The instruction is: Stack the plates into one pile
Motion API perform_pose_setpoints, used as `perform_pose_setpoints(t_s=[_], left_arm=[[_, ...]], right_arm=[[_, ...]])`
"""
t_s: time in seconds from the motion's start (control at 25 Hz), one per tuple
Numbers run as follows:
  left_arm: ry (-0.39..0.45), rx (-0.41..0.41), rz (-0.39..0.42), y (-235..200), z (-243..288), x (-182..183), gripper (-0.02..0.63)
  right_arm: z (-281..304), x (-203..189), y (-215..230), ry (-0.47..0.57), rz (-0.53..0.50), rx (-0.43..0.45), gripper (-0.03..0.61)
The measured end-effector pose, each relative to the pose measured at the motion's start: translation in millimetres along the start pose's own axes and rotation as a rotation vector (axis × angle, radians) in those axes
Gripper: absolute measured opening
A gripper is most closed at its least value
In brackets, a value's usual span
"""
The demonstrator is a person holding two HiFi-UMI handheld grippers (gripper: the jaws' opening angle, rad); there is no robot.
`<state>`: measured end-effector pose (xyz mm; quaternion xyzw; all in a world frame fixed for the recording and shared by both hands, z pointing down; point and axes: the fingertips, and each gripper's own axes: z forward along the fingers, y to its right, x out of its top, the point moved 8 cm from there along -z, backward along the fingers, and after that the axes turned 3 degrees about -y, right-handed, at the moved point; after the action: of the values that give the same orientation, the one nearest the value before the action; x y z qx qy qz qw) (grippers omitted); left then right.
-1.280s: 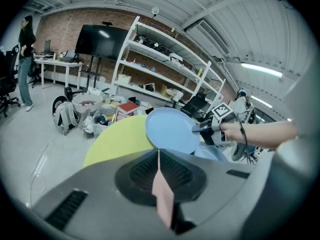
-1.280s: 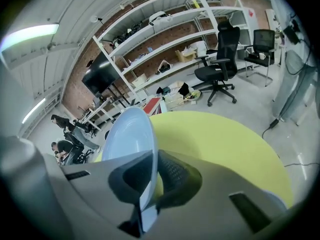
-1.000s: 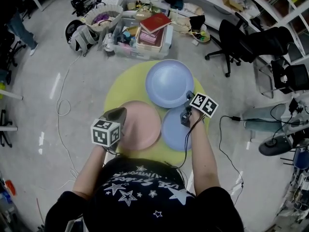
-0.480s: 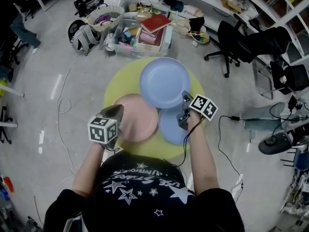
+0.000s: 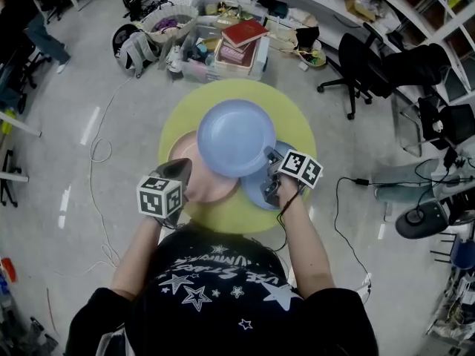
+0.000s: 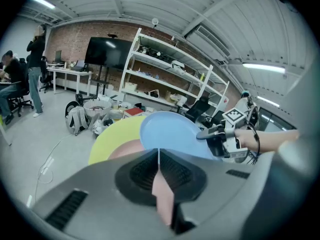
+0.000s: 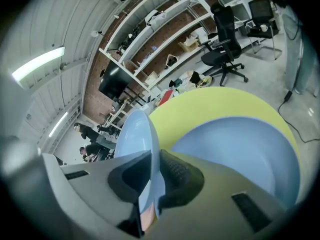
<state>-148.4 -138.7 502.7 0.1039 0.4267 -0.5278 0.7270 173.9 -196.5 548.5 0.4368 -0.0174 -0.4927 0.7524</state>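
Note:
A large blue plate [image 5: 236,138] hangs over the round yellow table [image 5: 223,217], its rim between the pads of my right gripper [image 5: 269,158], whose jaws are opening. It overlaps the pink plate [image 5: 211,190] and a smaller blue plate [image 5: 256,193], both flat on the table. My left gripper [image 5: 182,170] is shut on the pink plate's left rim, and a pink sliver shows between its jaws [image 6: 159,159]. In the right gripper view the held plate [image 7: 137,134] stands edge-on, with the other blue plate [image 7: 235,154] below it.
Behind the table, crates with books [image 5: 239,39], a basket [image 5: 165,22] and bags sit on the floor. A black office chair [image 5: 364,61] stands at the back right. Cables [image 5: 100,162] trail over the floor to the left and right. White shelves [image 6: 170,76] line the brick wall.
My right gripper has carried the large blue plate from the table's back right leftward, over the pink plate. The left gripper has stayed at the pink plate's rim.

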Motion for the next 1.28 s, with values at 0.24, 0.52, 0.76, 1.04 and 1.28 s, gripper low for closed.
perform_pose_setpoints(t_s=[0.24, 0.52, 0.76, 1.04, 1.28], left_arm=[[0.0, 0.034, -0.024, 6, -15, -16, 0.023], [0.008, 0.084, -0.069, 9, -30, -35, 0.023], [0.023, 0.118, -0.11, 7, -40, -46, 0.023], [0.025, 0.149, -0.146, 10, -50, -57, 0.023], [0.033, 0.163, -0.153, 8, -54, -61, 0.023]], right_arm=[[4, -28, -8, -0.085, -0.032, 0.026, 0.043], [8, -54, -16, -0.171, -0.074, 0.049, 0.048], [14, -70, -22, -0.214, -0.079, 0.055, 0.052], [21, -77, -26, -0.245, -0.099, 0.033, 0.055], [29, -85, -32, -0.243, -0.158, -0.006, 0.054]])
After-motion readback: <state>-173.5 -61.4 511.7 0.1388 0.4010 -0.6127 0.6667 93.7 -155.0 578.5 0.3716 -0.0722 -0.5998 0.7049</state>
